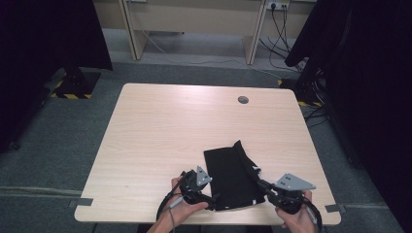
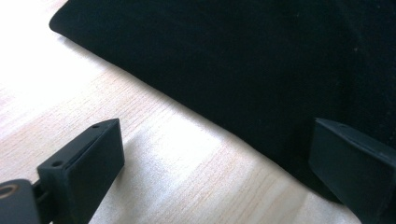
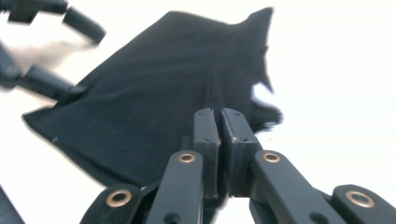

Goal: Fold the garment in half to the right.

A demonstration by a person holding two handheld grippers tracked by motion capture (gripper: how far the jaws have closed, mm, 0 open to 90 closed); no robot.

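Observation:
A black cloth (image 1: 231, 174) lies folded on the wooden table (image 1: 160, 131) near its front edge, with one corner sticking up at the far side. My left gripper (image 1: 212, 201) is at the cloth's near left corner. In the left gripper view it (image 2: 219, 135) stands open, one jaw over bare wood and the other over the edge of the cloth (image 2: 233, 56). My right gripper (image 1: 262, 184) is at the cloth's right edge. In the right gripper view its jaws (image 3: 219, 112) are pressed together on a raised fold of the cloth (image 3: 154, 93).
A round cable hole (image 1: 243, 100) is near the table's far edge. Dark curtains hang at both sides, and a desk frame (image 1: 194, 29) with cables stands behind. The table's front edge runs just below both hands.

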